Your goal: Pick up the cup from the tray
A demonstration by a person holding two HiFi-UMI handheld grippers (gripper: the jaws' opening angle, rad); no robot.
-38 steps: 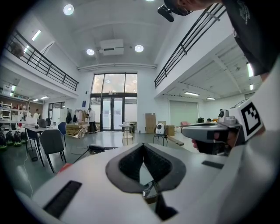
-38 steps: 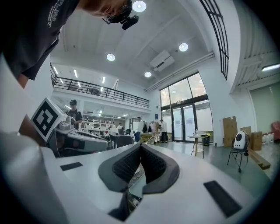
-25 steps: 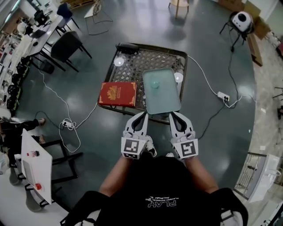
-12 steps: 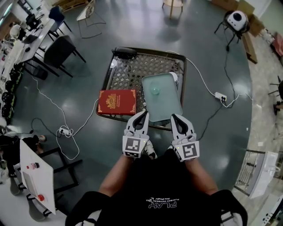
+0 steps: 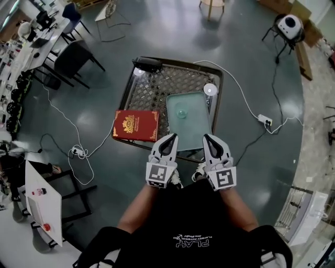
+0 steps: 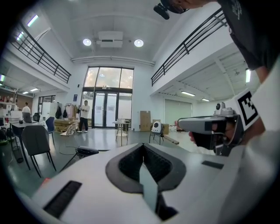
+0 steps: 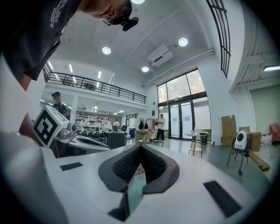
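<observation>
On a mesh table (image 5: 157, 84) over the hall's grey floor (image 5: 104, 39), the cup (image 5: 181, 113) sits mid-tray (image 5: 196, 133), seemingly upright, axis vertical, with the left gripper (image 5: 173, 137) and right gripper (image 5: 206, 137) nearby, both pressed together, empty.

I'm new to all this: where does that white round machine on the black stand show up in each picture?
Head view: white round machine, top right corner, on the floor.
Left gripper view: the machine, small, just right of centre, far off.
Right gripper view: the machine, near the right edge, mid-height.
Shared landmark: the small round table stands left of it in all three.
</observation>
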